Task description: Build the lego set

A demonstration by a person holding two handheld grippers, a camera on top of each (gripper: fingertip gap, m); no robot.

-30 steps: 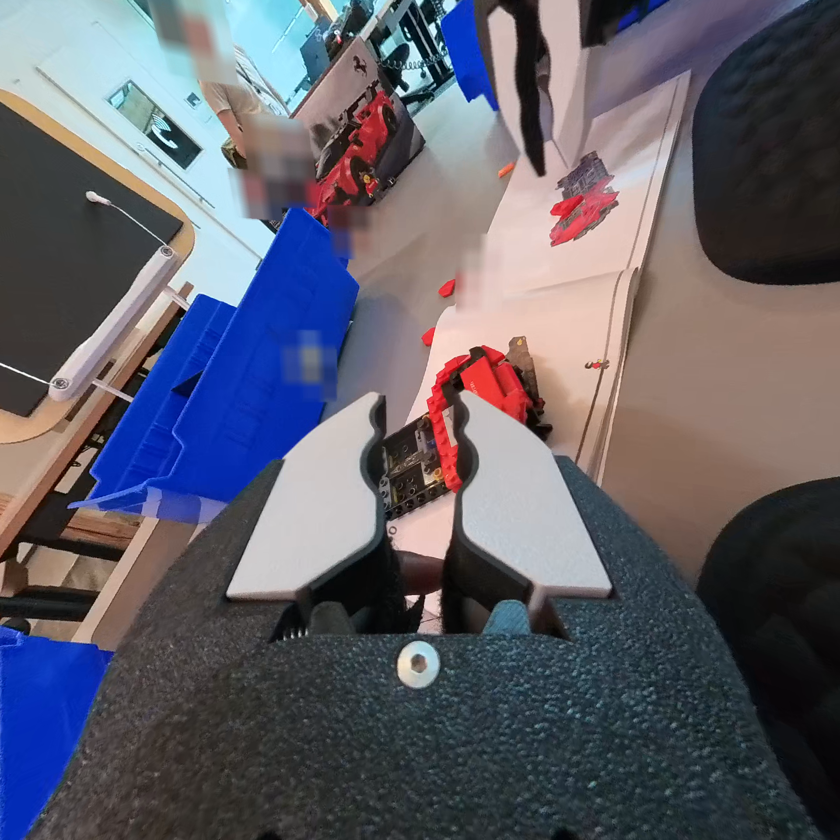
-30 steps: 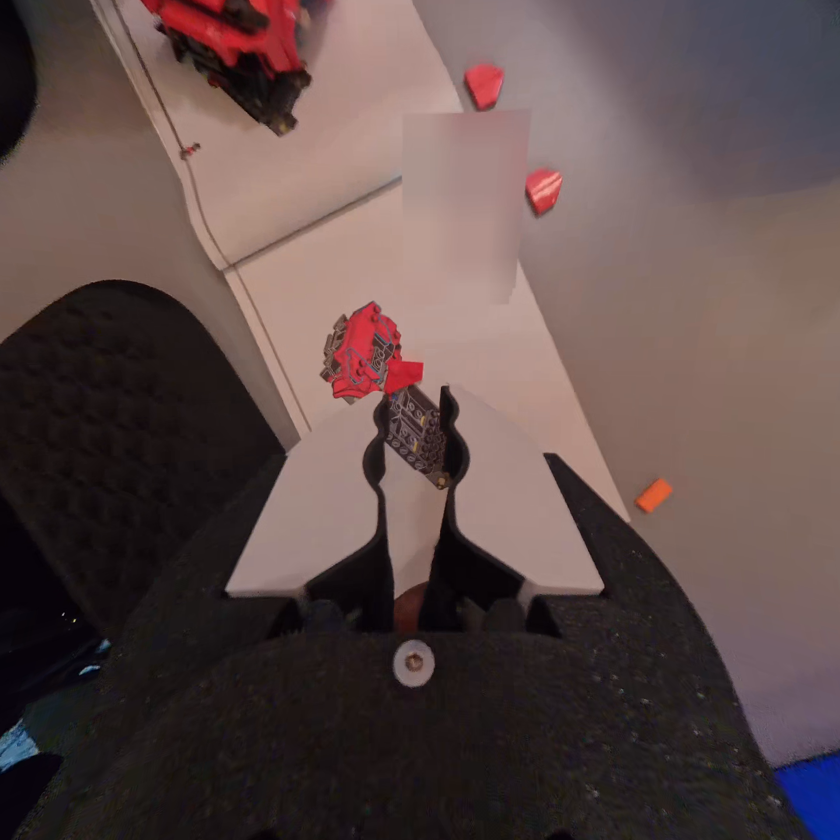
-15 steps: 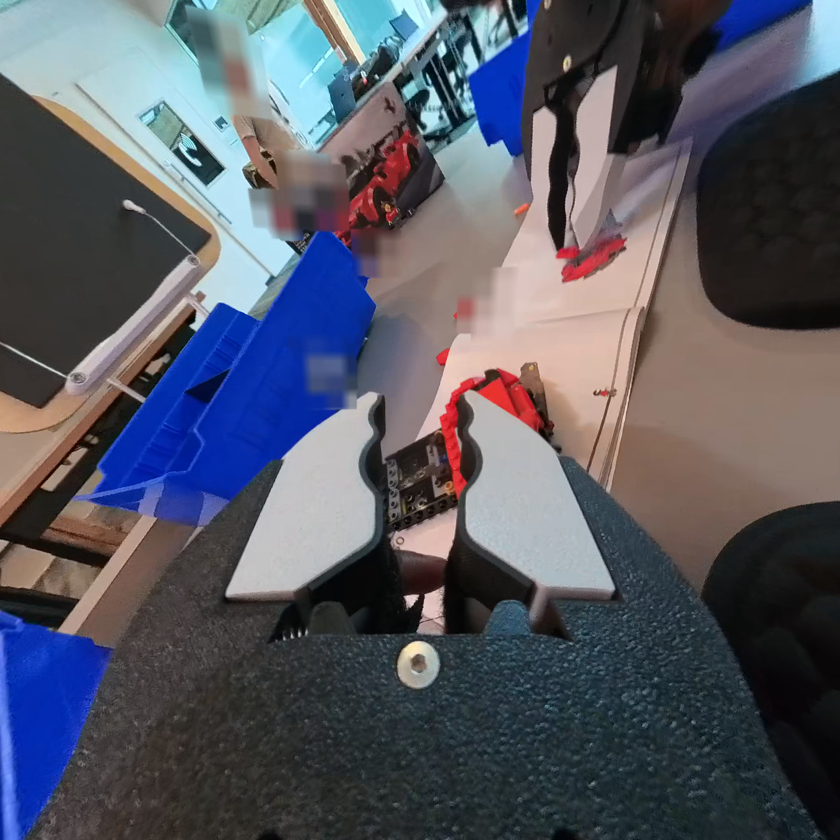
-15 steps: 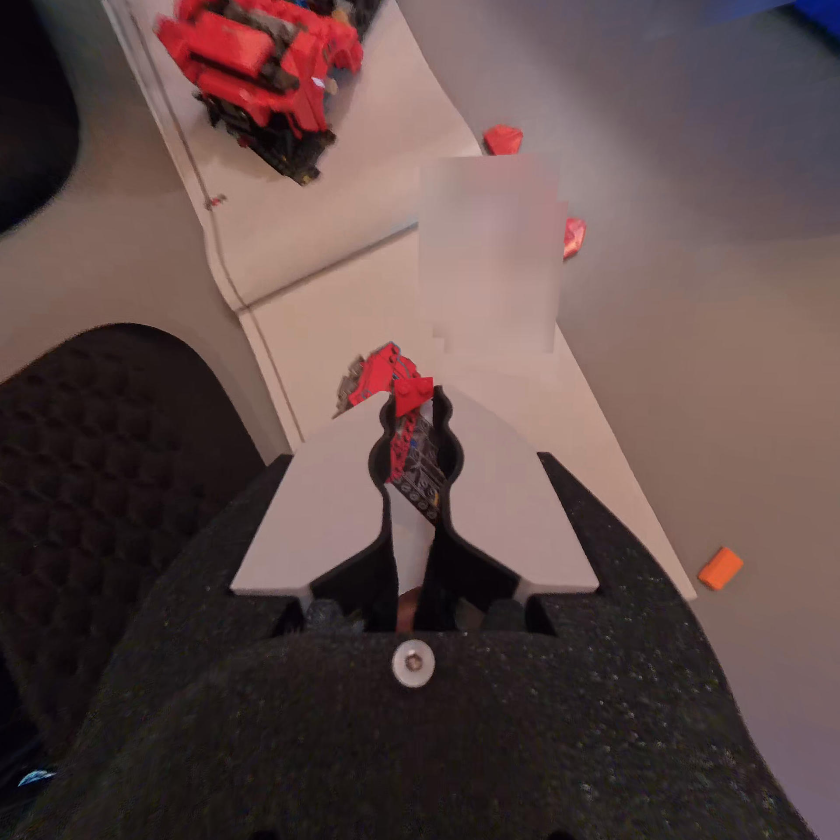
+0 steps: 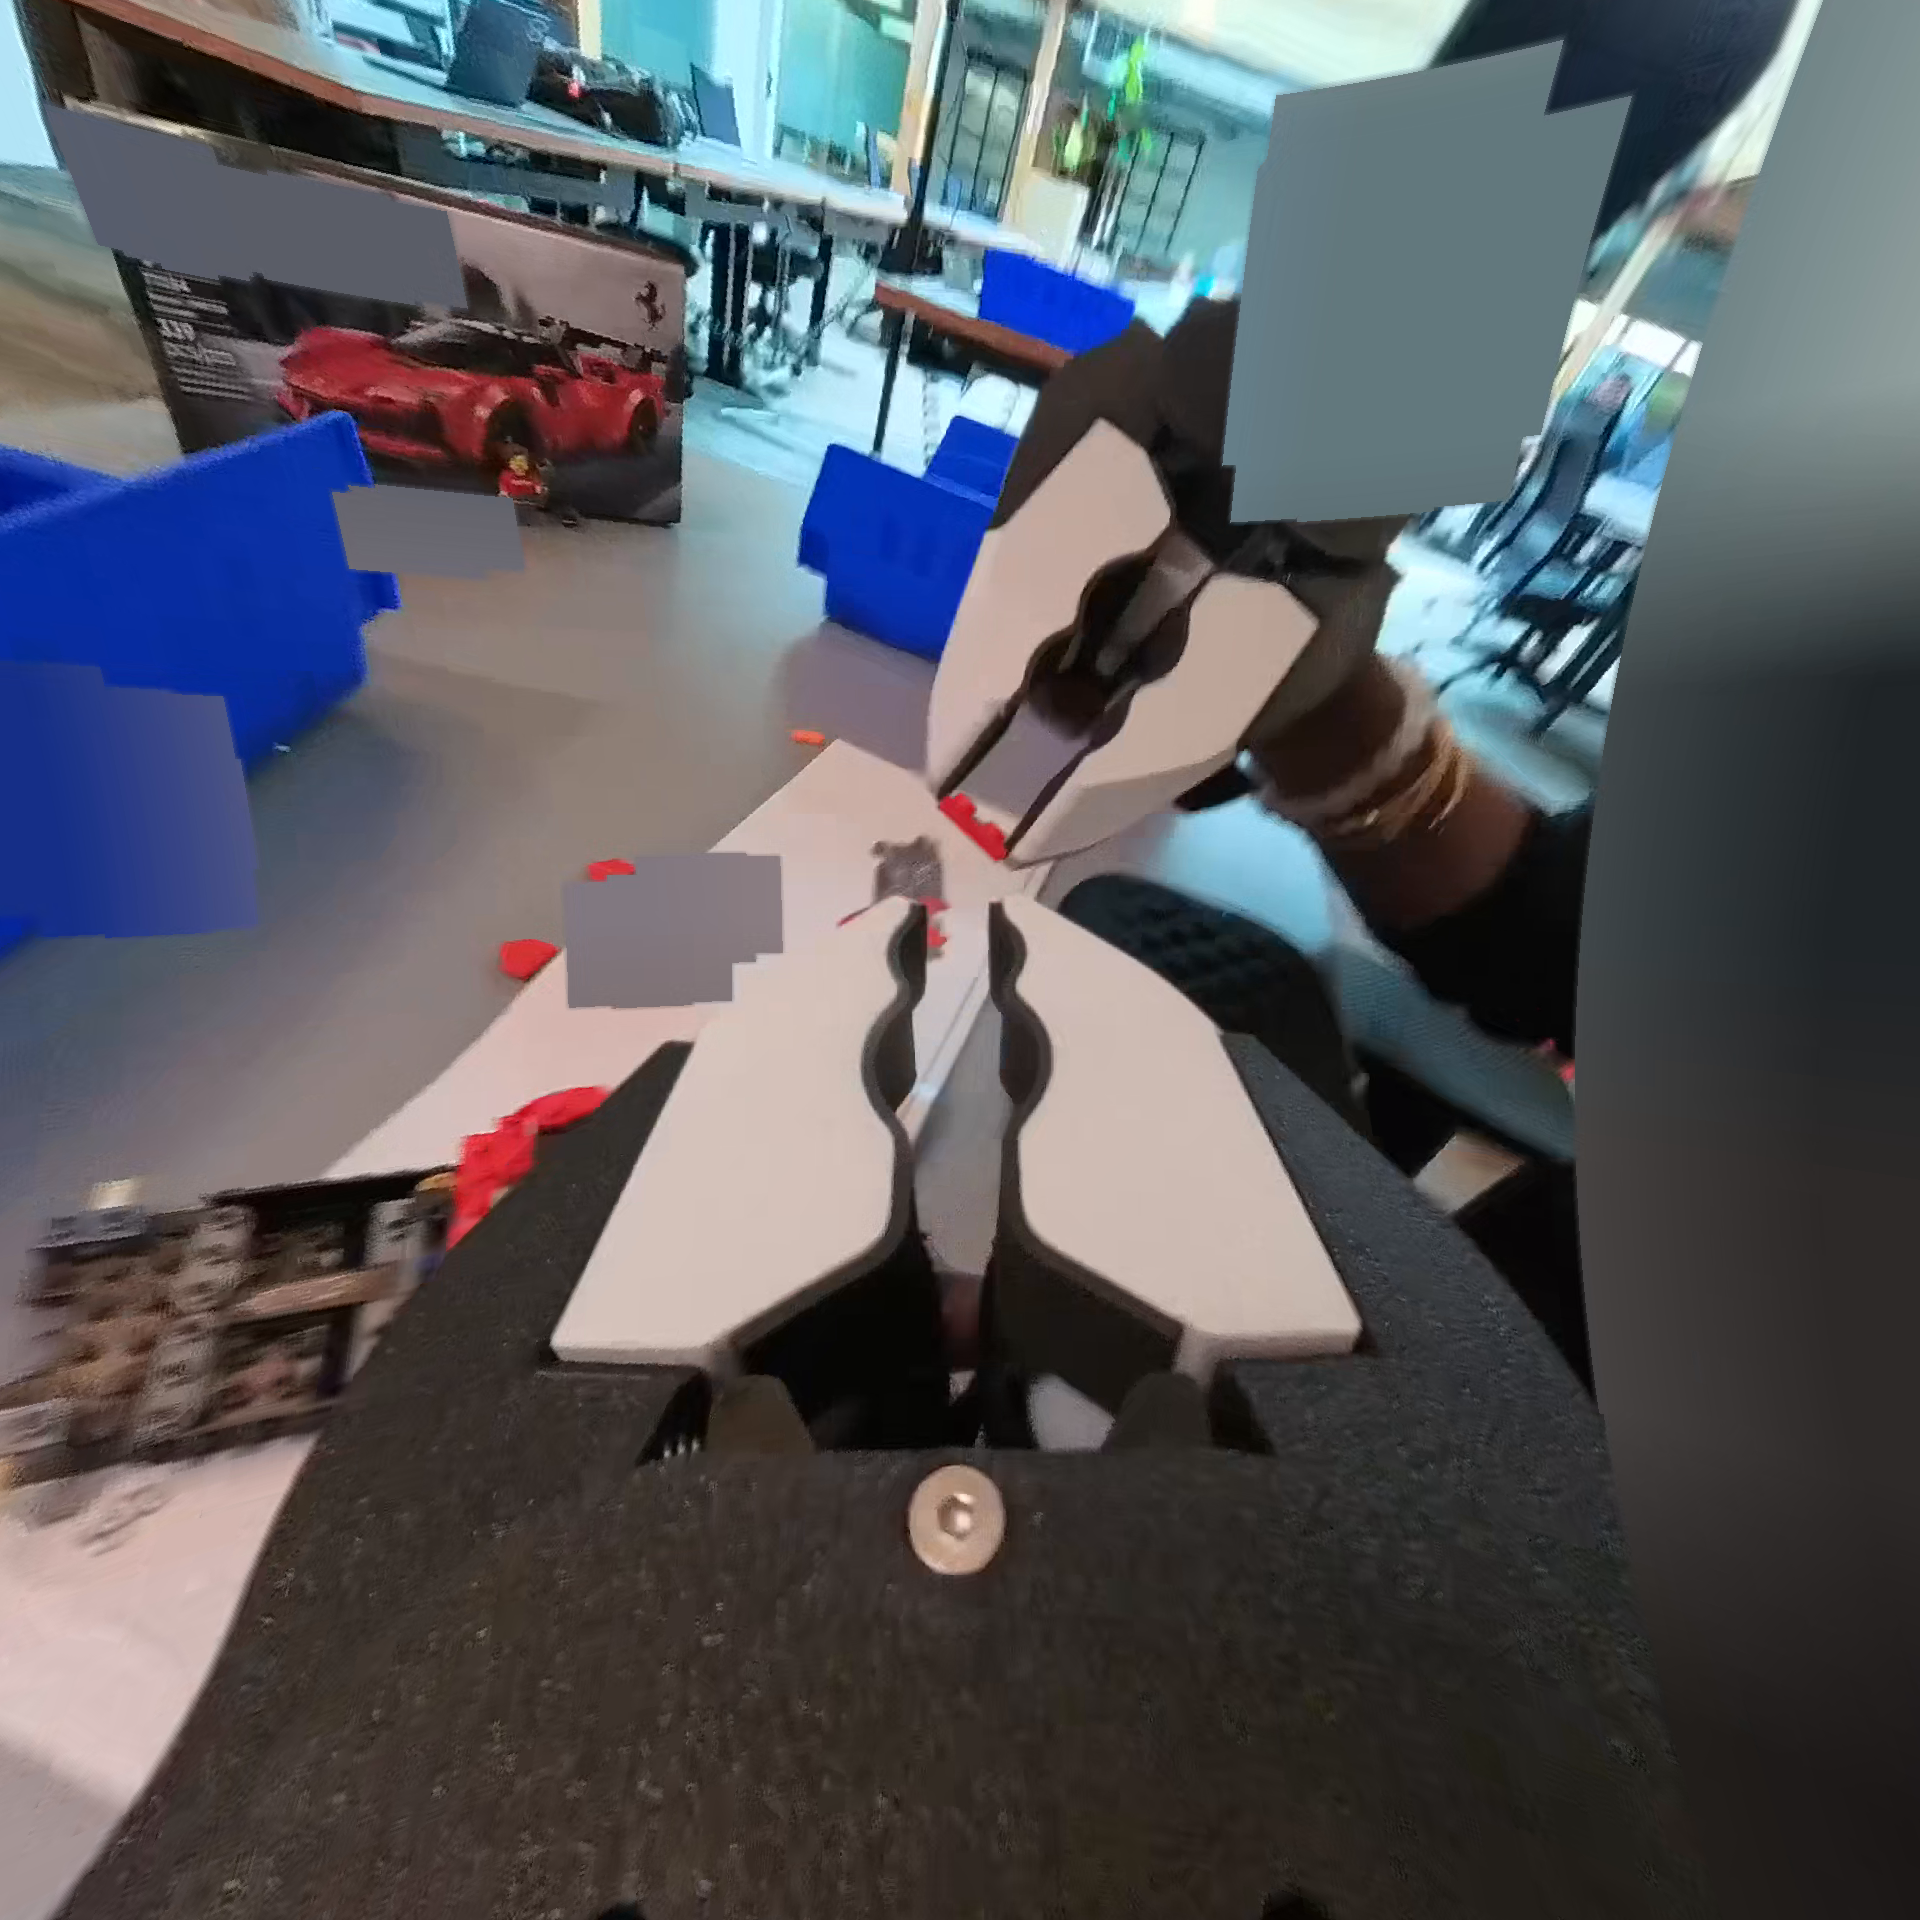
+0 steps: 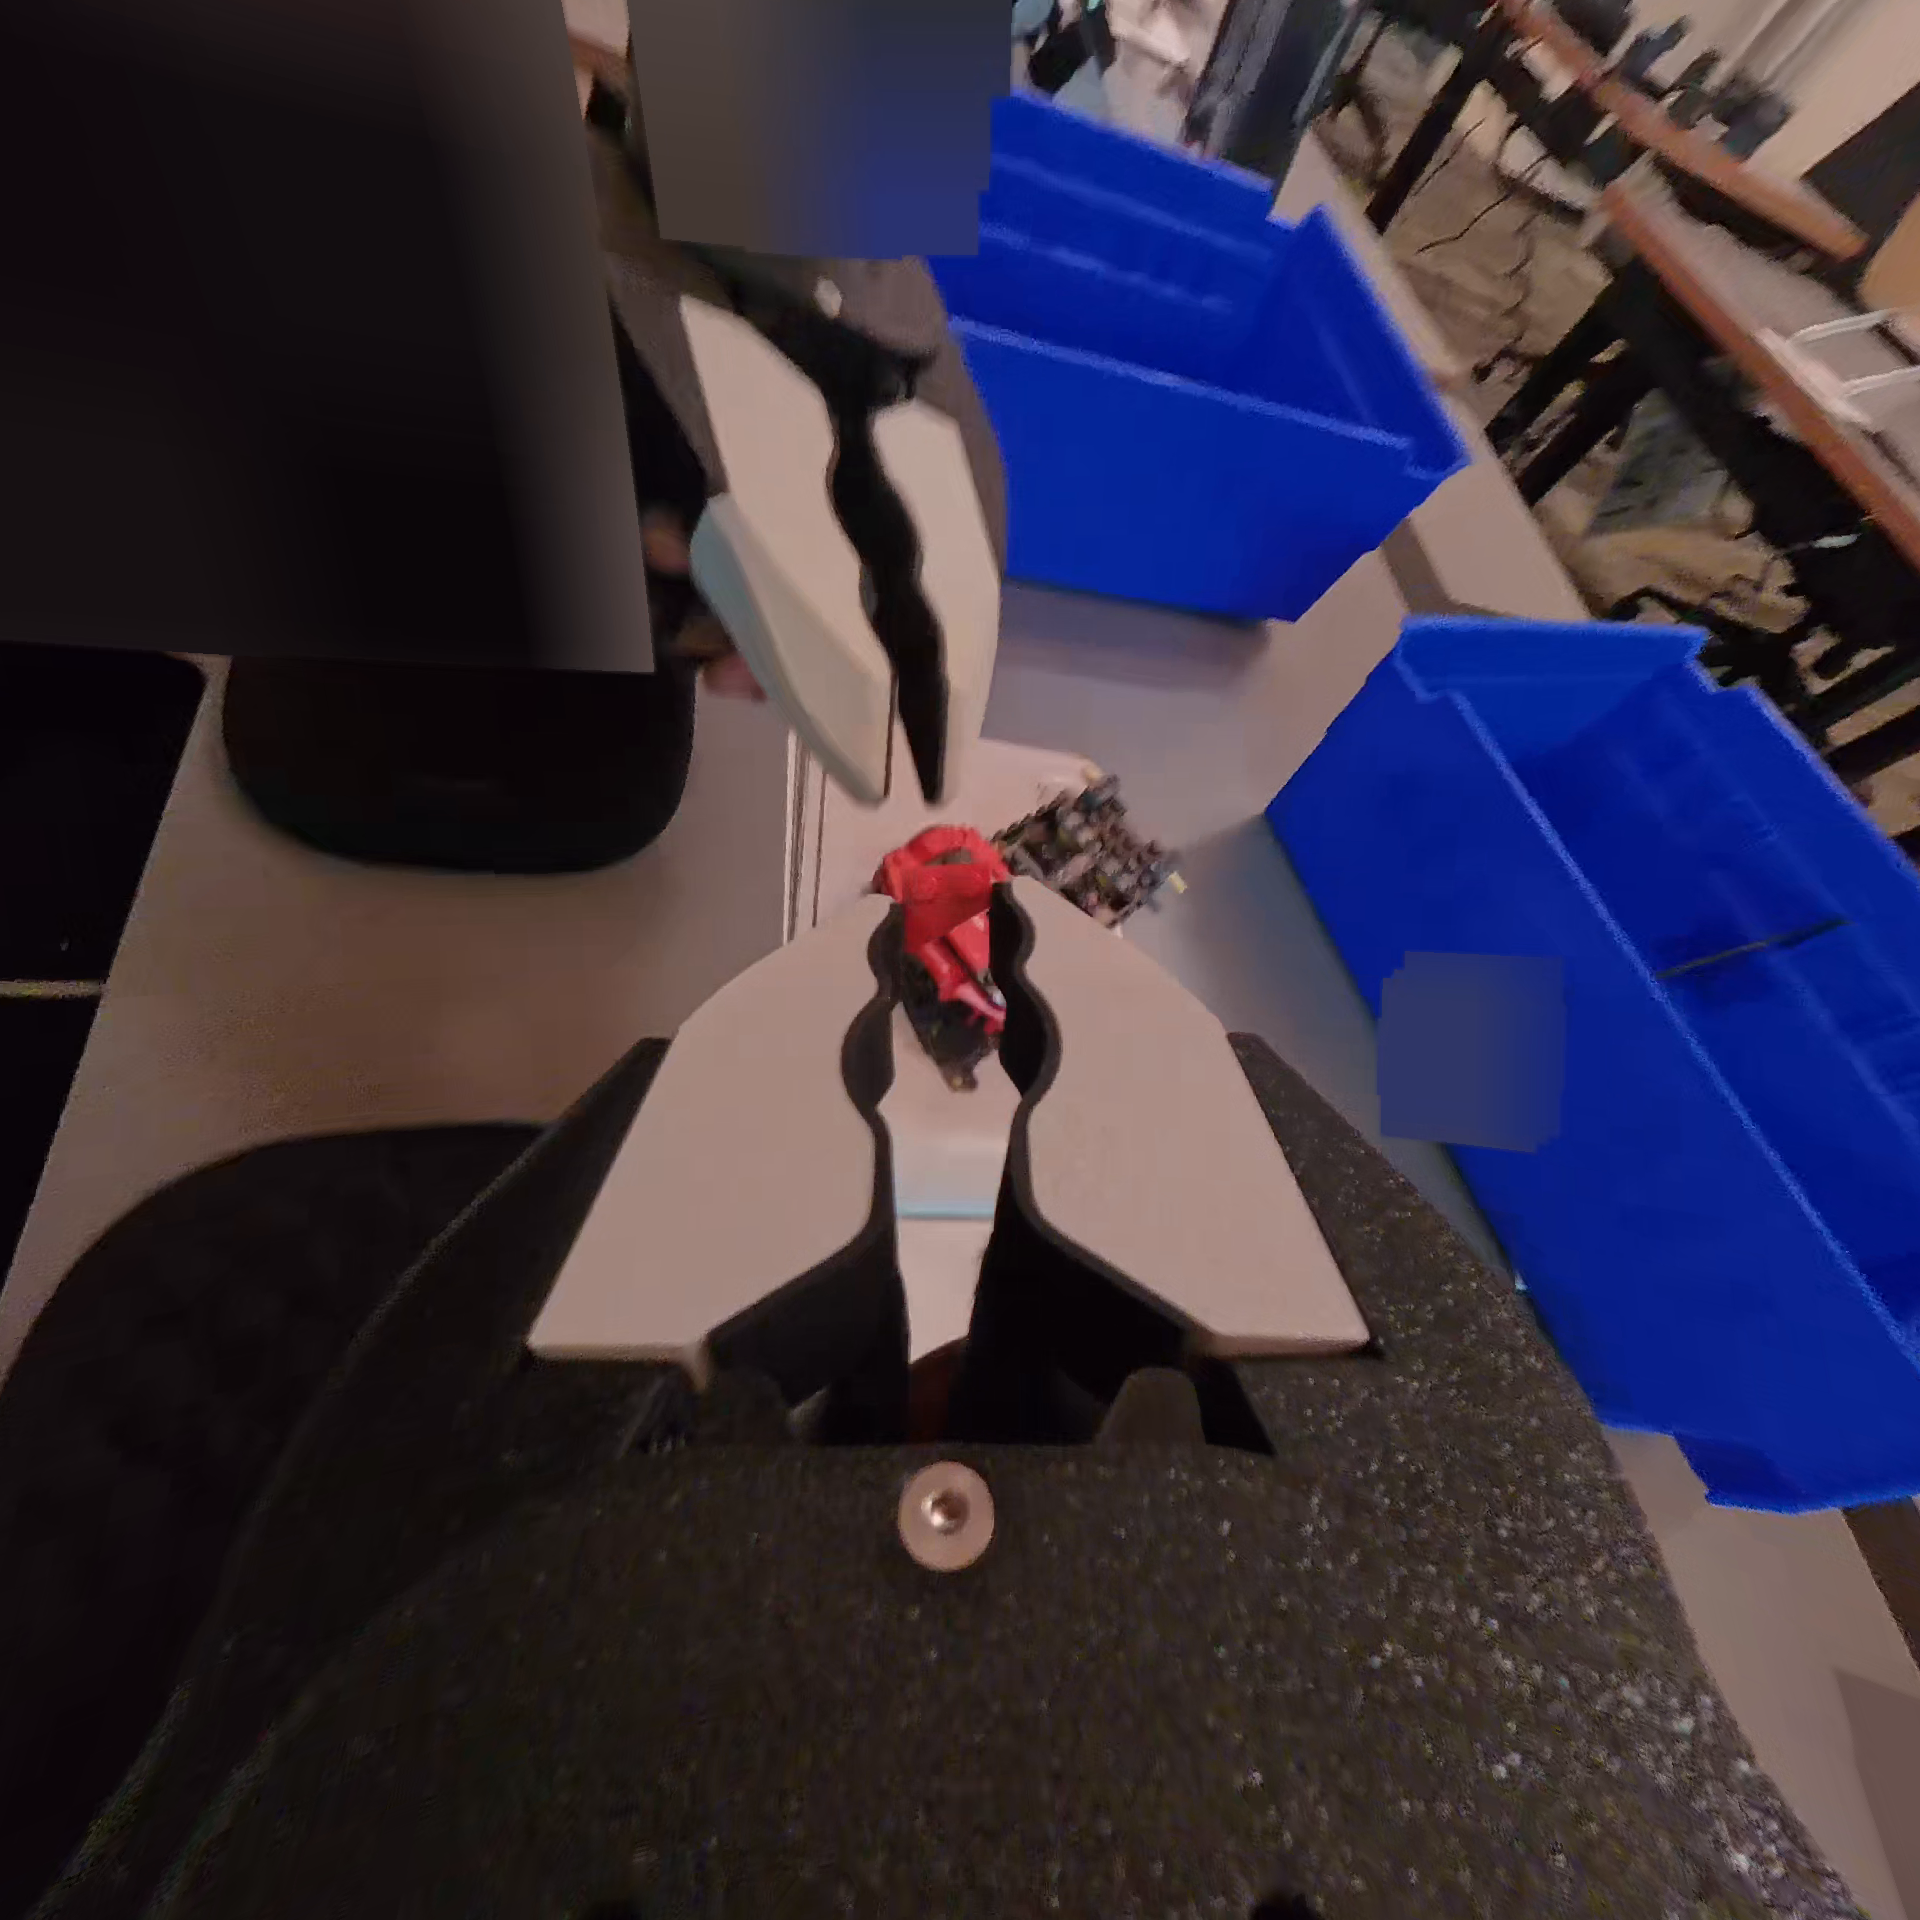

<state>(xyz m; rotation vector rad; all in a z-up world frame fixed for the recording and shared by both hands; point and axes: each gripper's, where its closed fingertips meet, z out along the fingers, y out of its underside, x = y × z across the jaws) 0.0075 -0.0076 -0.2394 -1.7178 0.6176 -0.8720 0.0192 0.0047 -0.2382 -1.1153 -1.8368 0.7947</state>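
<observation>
Both grippers' jaws stand slightly apart, gripping nothing, near blue bins whose contents are hidden.

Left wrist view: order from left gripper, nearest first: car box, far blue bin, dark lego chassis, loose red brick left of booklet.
From the left gripper:
1. Dark lego chassis, low left, beside it.
2. Loose red brick, left, on the table.
3. Far blue bin, ahead, past the booklet.
4. Car box, far left, behind.

Red-black lego car (part-built) on booklet.
</observation>
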